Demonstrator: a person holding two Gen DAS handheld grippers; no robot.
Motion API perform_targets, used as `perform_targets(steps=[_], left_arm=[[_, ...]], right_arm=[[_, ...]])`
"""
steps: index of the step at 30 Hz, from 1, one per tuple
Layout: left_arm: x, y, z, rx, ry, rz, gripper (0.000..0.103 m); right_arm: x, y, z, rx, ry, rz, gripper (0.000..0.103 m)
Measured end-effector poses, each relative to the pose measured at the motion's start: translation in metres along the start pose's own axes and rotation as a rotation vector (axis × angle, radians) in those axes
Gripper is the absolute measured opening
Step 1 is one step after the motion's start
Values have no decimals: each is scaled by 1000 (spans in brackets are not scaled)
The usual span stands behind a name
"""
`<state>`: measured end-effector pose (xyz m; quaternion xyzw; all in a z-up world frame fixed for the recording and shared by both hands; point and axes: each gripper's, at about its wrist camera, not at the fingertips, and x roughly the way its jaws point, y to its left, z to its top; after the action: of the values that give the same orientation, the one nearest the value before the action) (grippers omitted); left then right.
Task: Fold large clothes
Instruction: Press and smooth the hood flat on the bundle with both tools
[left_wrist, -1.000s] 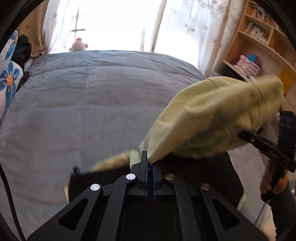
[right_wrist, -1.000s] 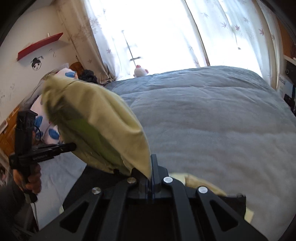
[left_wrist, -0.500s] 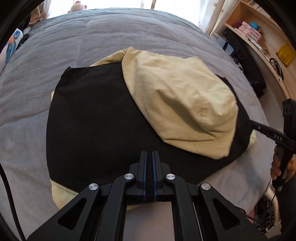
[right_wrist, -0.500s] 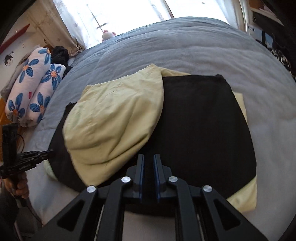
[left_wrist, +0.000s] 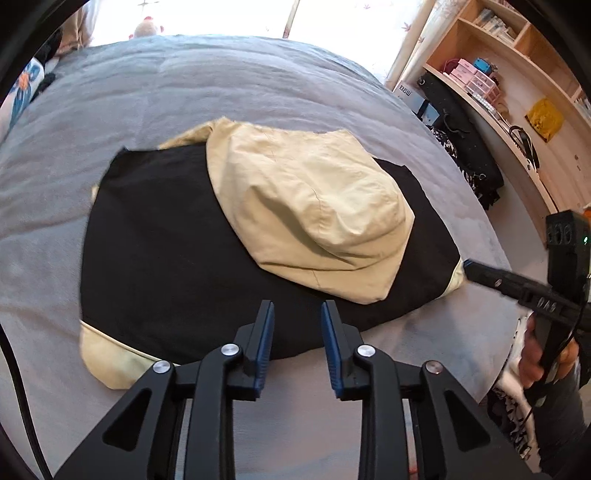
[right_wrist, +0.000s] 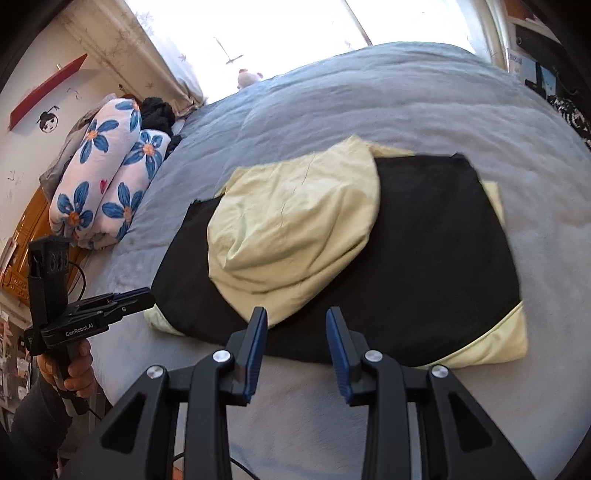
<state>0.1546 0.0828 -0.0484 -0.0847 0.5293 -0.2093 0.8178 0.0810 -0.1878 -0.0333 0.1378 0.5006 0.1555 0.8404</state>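
Because the black-and-cream cloth garment (left_wrist: 177, 258) on the grey bed (left_wrist: 258, 92) is soft and floppy, I'd pinch its corners at five and seven o'clock; my left tongs (left_wrist: 297, 314) and right tongs (right_wrist: 297, 319) have just been opening, nothing between them.

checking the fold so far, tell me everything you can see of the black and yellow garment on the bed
The garment is a black body with pale yellow cloth showing at its corners and a pale yellow hood-like flap laid over its top. It looks like soft woven fabric. The black lies fairly flat, while the flap is puffed and creased, with a seam down its middle. It rests on the grey bedspread, near the edge by the person. Neither open tongs grips it: the left tongs and right tongs hover at its near edge.
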Motion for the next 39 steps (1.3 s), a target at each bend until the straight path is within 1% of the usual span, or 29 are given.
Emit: perform_targets(steps=[4,7,11,14,16,17,18,19,20,22,26,27,28,30,32,33,34,36,37,38,39], left_arm=[[24,3,-2,-55,10,-39,34],[48,4,0,-102,22,-80,35],[74,6,4,-150,35,-114,35],[93,7,7,-191,38,-138,35],[104,10,8,-231,37,-172,35],[108,11,7,-247,31,-184,31],[111,11,8,-261,25,-192,25],[114,11,8,-274,19,-194,11],[115,12,8,-286,11,-194,9],[110,8,8,-277,-14,-157,8],[88,-9,6,-197,-74,-59,6],[85,-10,3,-189,-80,-50,6],[86,-10,0,-184,-68,-33,6],[100,-6,-6,-183,-17,-4,7],[111,1,-10,-202,9,0,7],[110,1,-12,-206,-8,-12,7],[107,-1,-12,-201,-18,-17,8],[100,-7,-11,-164,-28,2,9],[94,-12,-11,-130,-36,25,11],[89,-13,-11,-108,-43,47,15],[83,-18,-11,-83,-52,78,17]], right_arm=[[29,0,-8,32,41,31,33],[50,-3,-8,81,65,62,33],[77,-6,-4,143,93,101,33],[93,-8,0,168,103,126,33],[101,-11,2,188,105,143,33],[105,-11,2,197,98,147,33],[108,-11,2,198,93,146,33],[111,-10,2,197,88,139,23],[114,-10,2,197,89,147,17],[115,-8,0,215,79,171,13],[107,-1,-6,280,61,292,10],[108,-1,-9,289,57,305,10],[115,-2,-15,311,72,318,10],[132,-8,-25,339,109,307,10],[140,-8,-31,335,115,278,9],[137,-4,-30,306,105,258,9],[133,2,-27,271,97,234,11],[124,12,-22,210,104,178,18],[116,19,-18,162,109,135,22],[109,24,-14,132,106,101,24],[102,26,-12,106,96,67,26]])
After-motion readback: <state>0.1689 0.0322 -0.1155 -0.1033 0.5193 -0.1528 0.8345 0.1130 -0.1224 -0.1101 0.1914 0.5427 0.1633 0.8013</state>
